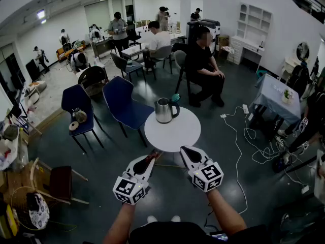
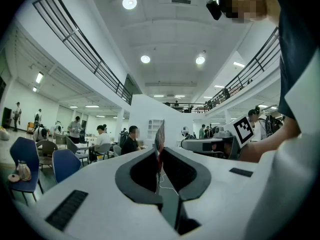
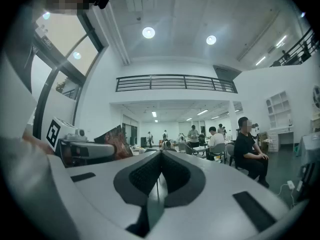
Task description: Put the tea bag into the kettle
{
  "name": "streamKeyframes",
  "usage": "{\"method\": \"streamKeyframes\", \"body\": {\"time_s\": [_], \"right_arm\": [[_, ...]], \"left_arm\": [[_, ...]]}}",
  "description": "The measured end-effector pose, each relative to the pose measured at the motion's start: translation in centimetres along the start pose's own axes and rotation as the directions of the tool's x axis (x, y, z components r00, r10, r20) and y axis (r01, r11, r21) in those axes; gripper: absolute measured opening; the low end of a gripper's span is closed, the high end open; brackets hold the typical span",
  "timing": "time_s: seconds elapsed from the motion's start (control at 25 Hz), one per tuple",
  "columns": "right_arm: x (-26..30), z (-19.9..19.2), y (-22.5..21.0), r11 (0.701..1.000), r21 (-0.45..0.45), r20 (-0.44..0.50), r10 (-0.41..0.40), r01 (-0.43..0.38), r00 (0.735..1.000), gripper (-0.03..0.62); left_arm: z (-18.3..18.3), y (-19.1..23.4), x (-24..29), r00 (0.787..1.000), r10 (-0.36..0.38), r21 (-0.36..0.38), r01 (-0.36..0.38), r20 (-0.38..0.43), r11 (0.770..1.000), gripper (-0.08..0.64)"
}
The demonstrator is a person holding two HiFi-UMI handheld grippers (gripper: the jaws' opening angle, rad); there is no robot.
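A steel kettle (image 1: 164,111) with a black handle stands at the far edge of the small round white table (image 1: 175,133). Both grippers hang at the table's near edge, well short of the kettle. My left gripper (image 1: 154,157) is shut on a thin red and dark tea bag packet (image 2: 159,136), which sticks up edge-on between its jaws. From the right gripper view the same packet (image 3: 112,141) juts out from the left gripper (image 3: 82,150). My right gripper (image 1: 184,150) is shut with nothing between its pads (image 3: 172,171). It also shows in the left gripper view (image 2: 207,145).
Two blue chairs (image 1: 122,103) stand left of the table, one holding small objects (image 1: 77,117). A person in black (image 1: 203,67) sits behind the table. White cables (image 1: 238,131) trail over the floor at right, near a cloth-covered table (image 1: 277,98). More people and desks fill the back.
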State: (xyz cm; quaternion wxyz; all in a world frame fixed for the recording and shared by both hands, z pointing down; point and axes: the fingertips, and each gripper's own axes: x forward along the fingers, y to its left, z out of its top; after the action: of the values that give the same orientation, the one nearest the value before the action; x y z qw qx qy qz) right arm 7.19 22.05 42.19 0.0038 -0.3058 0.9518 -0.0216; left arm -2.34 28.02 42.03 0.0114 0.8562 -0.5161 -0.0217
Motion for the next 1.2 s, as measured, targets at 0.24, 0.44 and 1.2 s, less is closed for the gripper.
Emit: {"method": "streamKeyframes", "body": {"time_s": [0.24, 0.44, 1.2], "right_arm": [[-0.8, -0.1, -0.8, 1.000, 0.005, 0.002, 0.006, -0.006, 1.000, 0.015], [-1.2, -0.6, -1.5, 1.000, 0.001, -0.004, 0.014, -0.014, 1.000, 0.015], [-1.5, -2.0, -4.1, 1.000, -0.009, -0.025, 0.028, -0.029, 0.999, 0.015]], "left_arm": [[-0.1, -0.8, 0.6, 1.000, 0.011, -0.007, -0.011, 0.002, 1.000, 0.038], [-0.5, -1.3, 1.5, 1.000, 0.018, -0.010, -0.018, 0.003, 1.000, 0.038], [-1.9, -1.6, 3.1, 0.998, 0.062, -0.062, -0.062, 0.004, 0.996, 0.038]]}}
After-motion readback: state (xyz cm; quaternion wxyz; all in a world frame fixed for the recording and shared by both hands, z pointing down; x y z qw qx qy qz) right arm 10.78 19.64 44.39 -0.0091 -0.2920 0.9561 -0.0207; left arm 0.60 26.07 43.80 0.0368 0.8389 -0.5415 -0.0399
